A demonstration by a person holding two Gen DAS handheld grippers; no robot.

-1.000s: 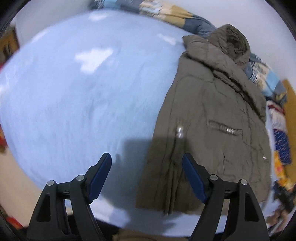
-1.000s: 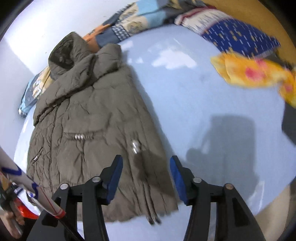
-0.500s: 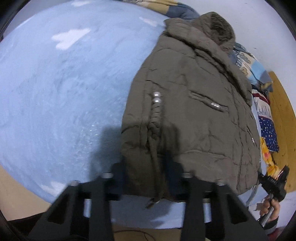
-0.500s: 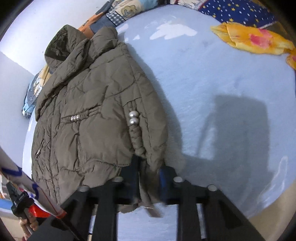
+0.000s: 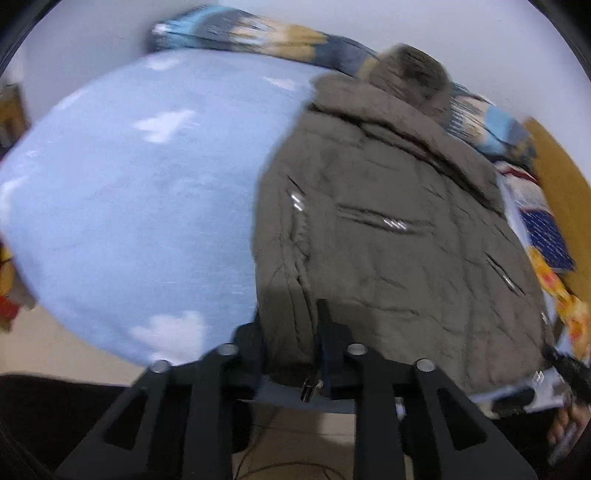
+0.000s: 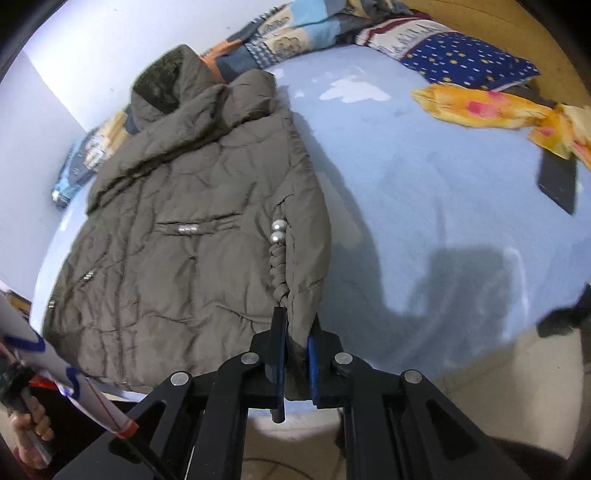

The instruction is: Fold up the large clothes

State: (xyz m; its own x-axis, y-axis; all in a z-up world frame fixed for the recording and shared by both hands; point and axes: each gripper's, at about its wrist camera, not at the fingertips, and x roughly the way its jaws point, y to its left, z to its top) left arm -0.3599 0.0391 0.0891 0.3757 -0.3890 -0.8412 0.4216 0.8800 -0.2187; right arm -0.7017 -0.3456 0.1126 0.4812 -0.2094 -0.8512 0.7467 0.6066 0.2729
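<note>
An olive-brown padded jacket [image 5: 388, 229] with a hood lies on a light blue bed [image 5: 147, 206], hood toward the far wall. In the left wrist view my left gripper [image 5: 290, 332] is shut on the jacket's near left hem corner. In the right wrist view the jacket [image 6: 184, 236] fills the left half, and my right gripper [image 6: 295, 332] is shut on its near right hem corner, below two silver beads [image 6: 277, 230]. Both corners are lifted slightly off the bed [image 6: 424, 192].
Patterned bedding [image 6: 295, 33] is bunched along the far wall behind the hood. A blue starred pillow [image 6: 469, 59], a yellow floral cloth [image 6: 491, 107] and a dark flat object [image 6: 557, 181] lie at the right. The bed's near edge drops to a beige floor [image 5: 66, 350].
Both grippers moved in from open and clear of the jacket and closed on its near hem corners. The hem is now raised a little.
</note>
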